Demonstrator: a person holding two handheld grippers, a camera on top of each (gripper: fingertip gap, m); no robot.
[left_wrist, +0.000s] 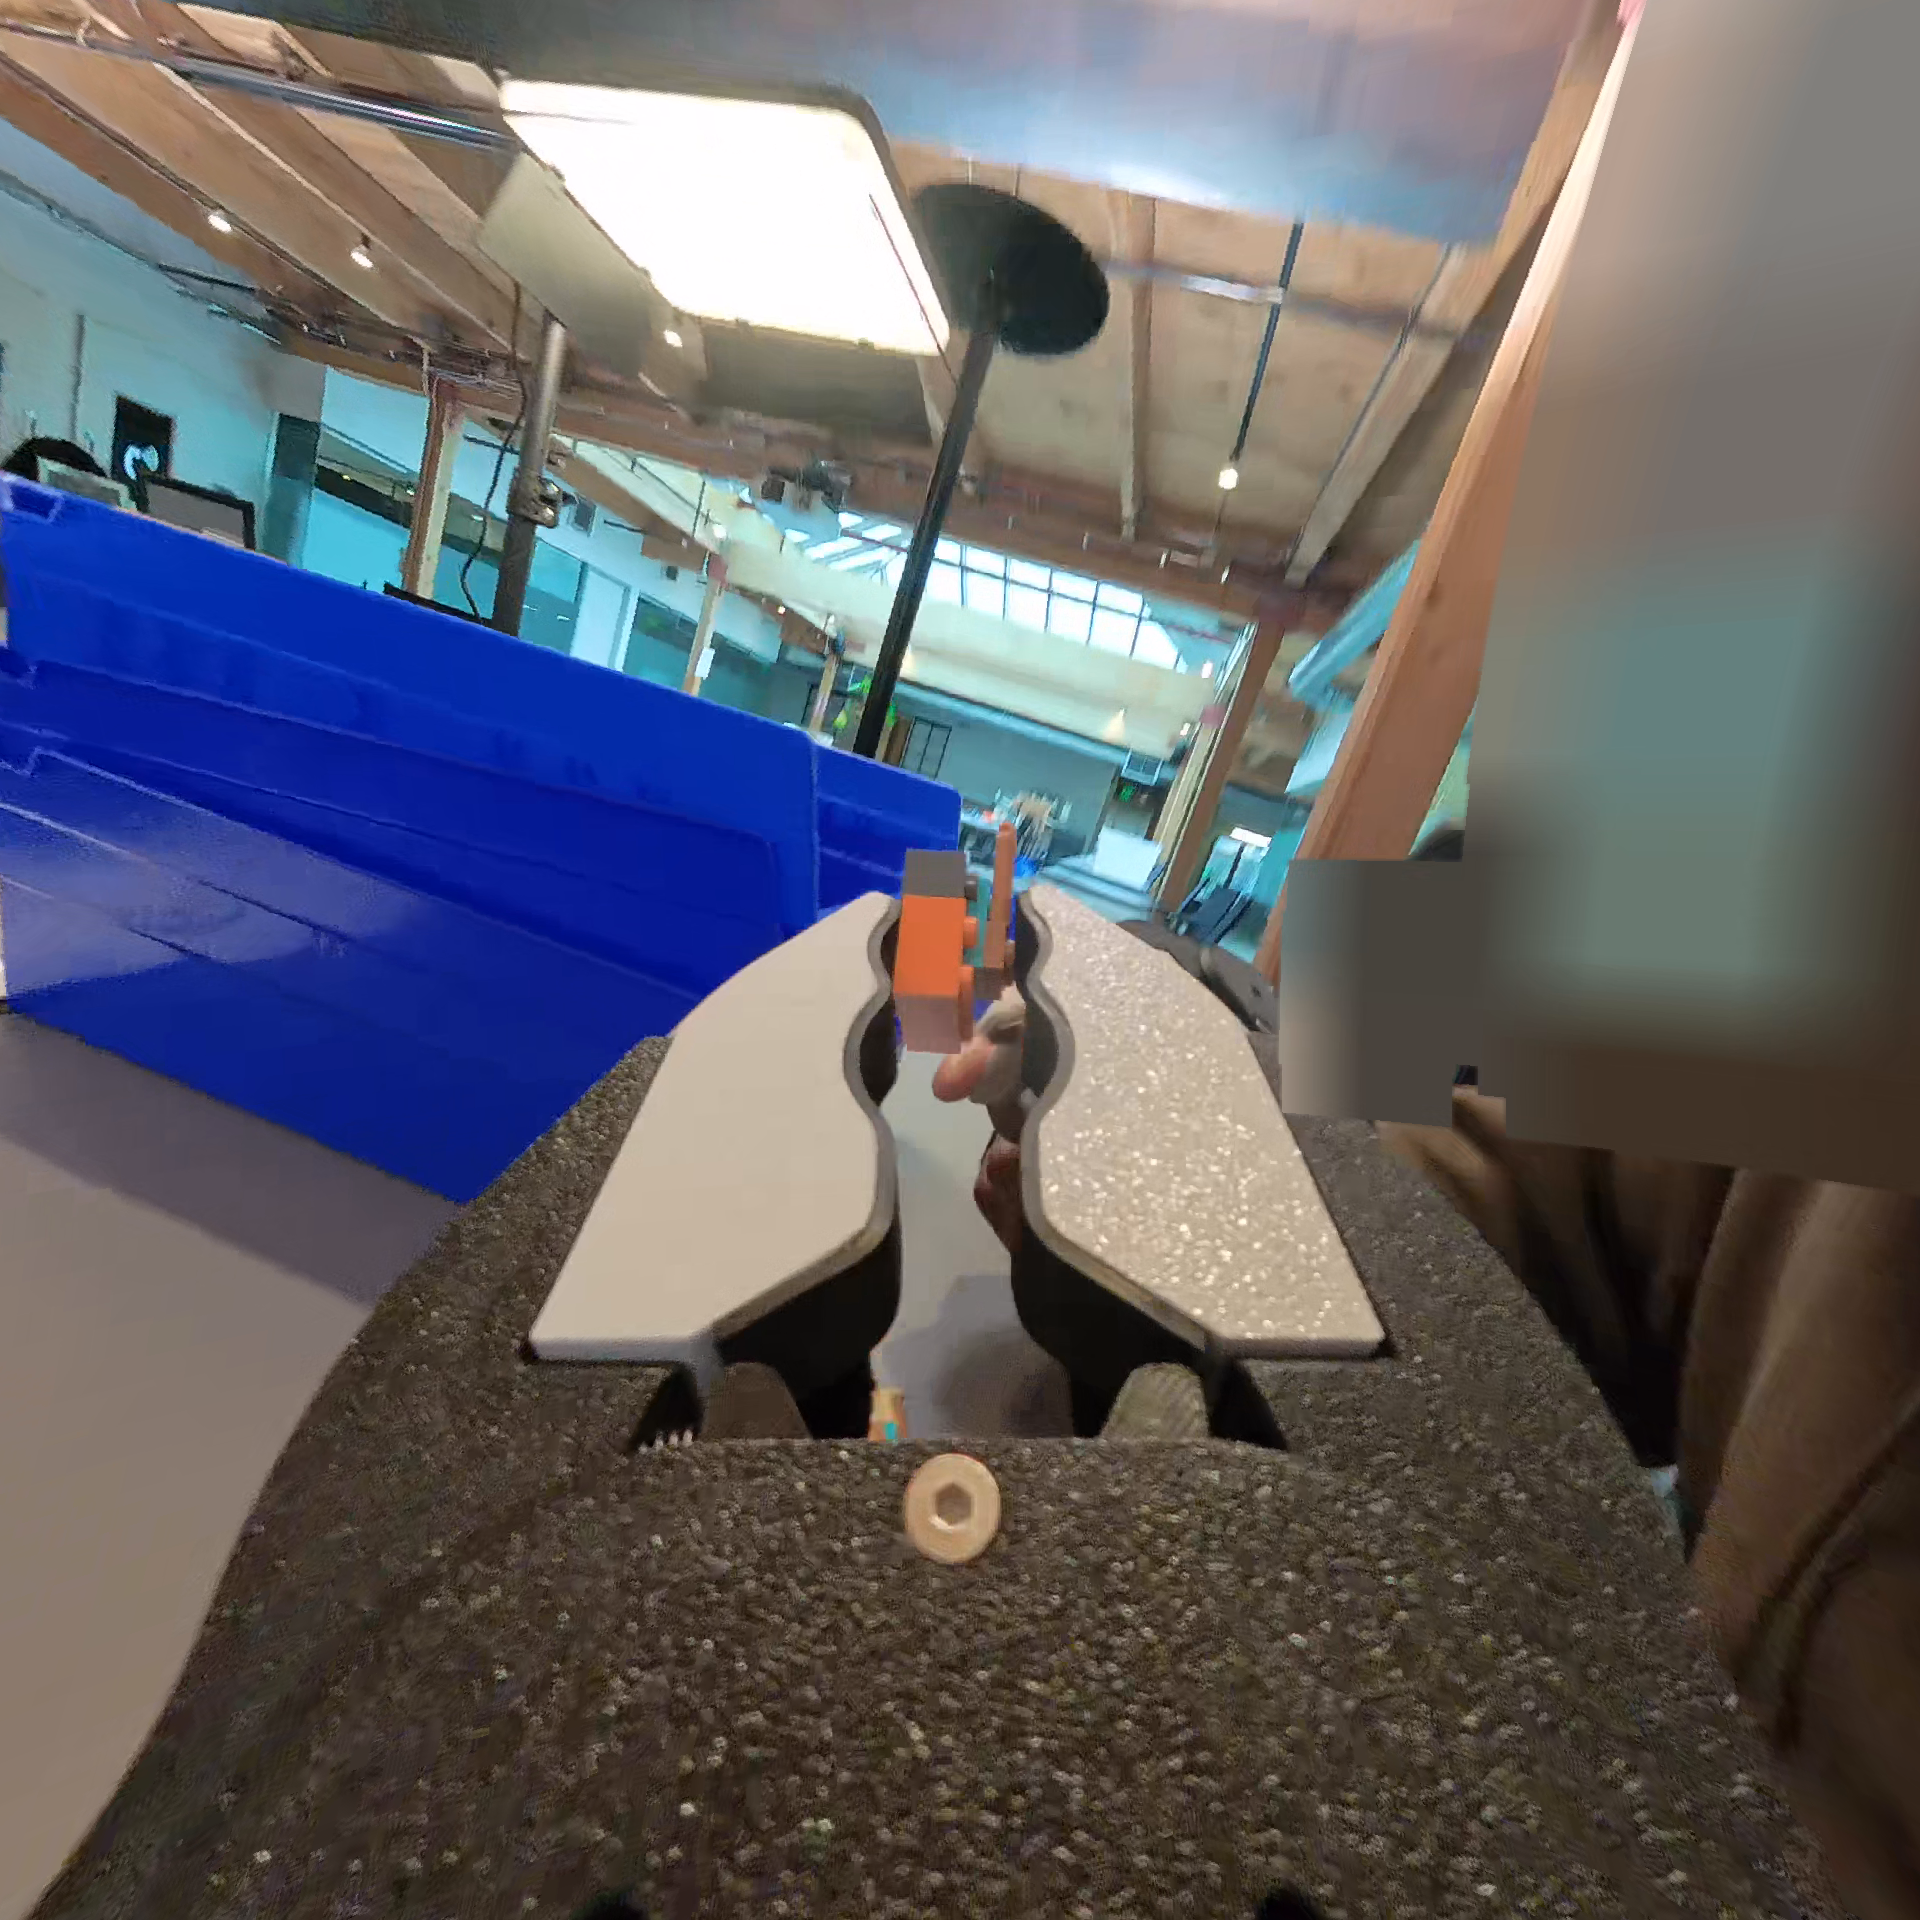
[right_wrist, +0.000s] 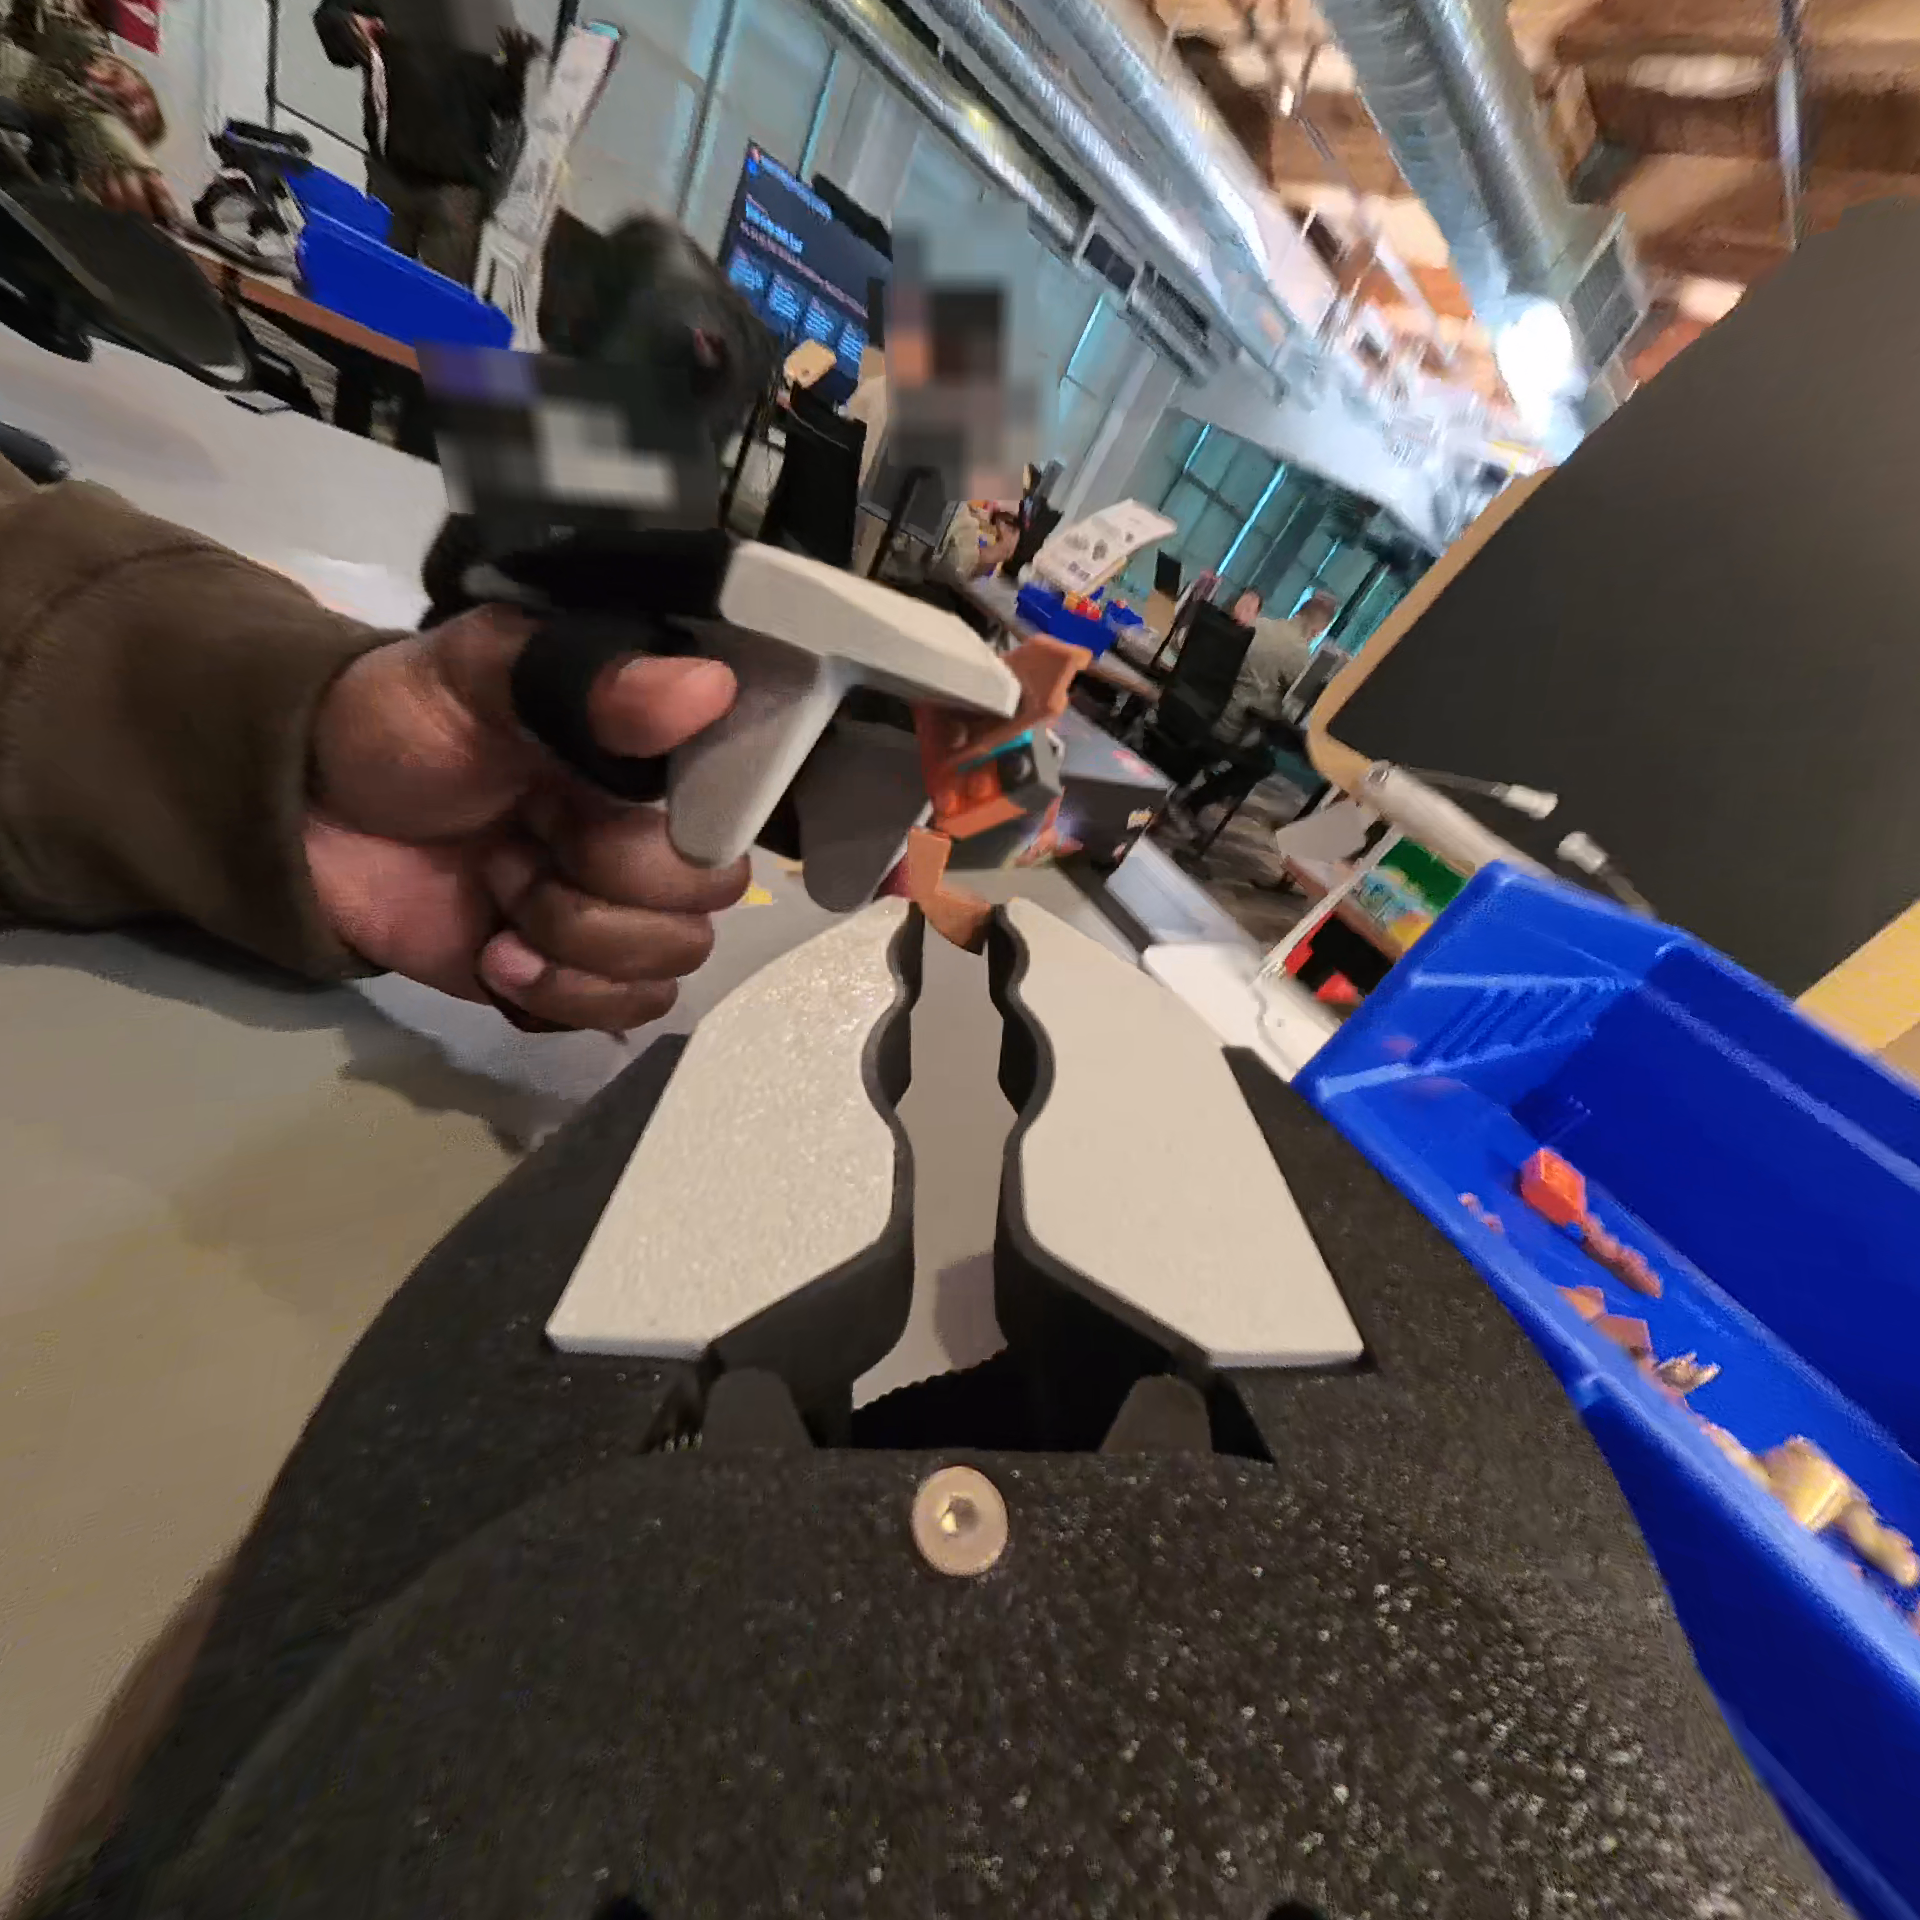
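Note:
My left gripper (left_wrist: 958, 920) is shut on a small brick assembly (left_wrist: 935, 961) of orange, grey and teal bricks, held up in the air at its fingertips. A thin brown piece (left_wrist: 1004, 899) sticks out of the assembly on the right side. In the right wrist view a hand (right_wrist: 499, 810) holds the left gripper (right_wrist: 940, 758) with the assembly (right_wrist: 992, 784) just above my right gripper (right_wrist: 954, 923). The right gripper's tips are closed narrowly on the lower end of a brown piece (right_wrist: 948, 896) that hangs from the assembly.
A blue bin (left_wrist: 395, 831) stands on the grey table (left_wrist: 156, 1299) at the left. In the right wrist view a blue bin (right_wrist: 1662, 1195) at the right holds several loose orange and yellow bricks. A dark board (right_wrist: 1662, 623) stands behind it. People sit at desks far back. Less than 4 cm separates the two grippers' tips.

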